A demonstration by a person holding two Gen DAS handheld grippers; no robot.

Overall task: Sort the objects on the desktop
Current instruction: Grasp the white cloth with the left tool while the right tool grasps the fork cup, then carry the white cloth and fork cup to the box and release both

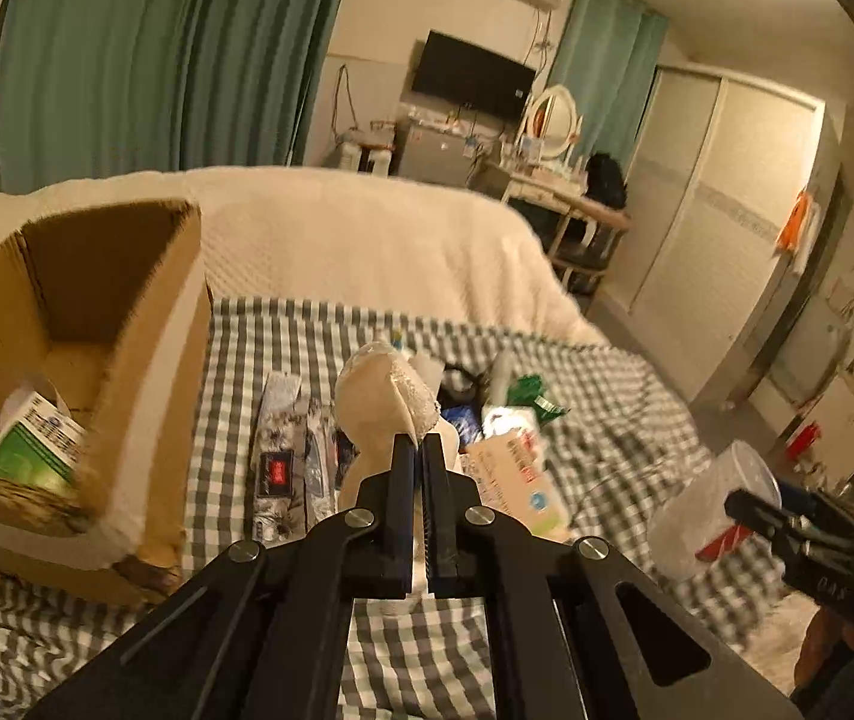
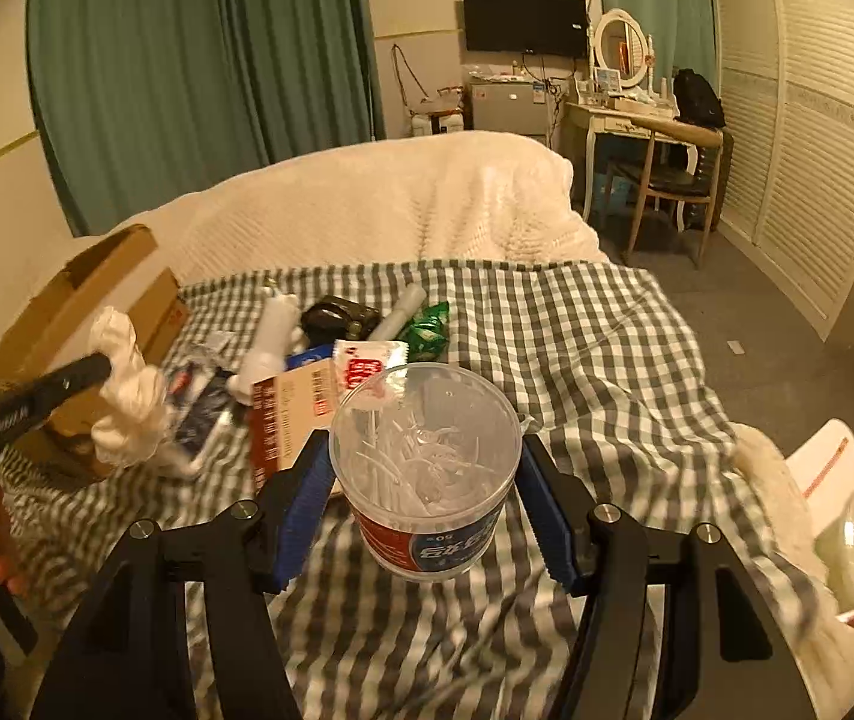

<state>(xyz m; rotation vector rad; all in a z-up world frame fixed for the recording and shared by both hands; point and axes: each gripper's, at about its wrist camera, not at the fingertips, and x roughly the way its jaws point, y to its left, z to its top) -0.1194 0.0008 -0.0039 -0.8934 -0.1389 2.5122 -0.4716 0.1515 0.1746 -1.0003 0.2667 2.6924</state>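
The left gripper [image 1: 420, 450] pinches a white cloth [image 1: 384, 396] up in the air, near the cardboard box [image 1: 144, 324]; the right gripper [image 2: 427, 480] squeezes a clear tub [image 2: 427, 456] (full of little white sticks); one green box [image 1: 36, 438] is already inside; many things [image 2: 336, 348] still lie on the checked sheet [image 2: 577, 348], so I think most sorting is left.
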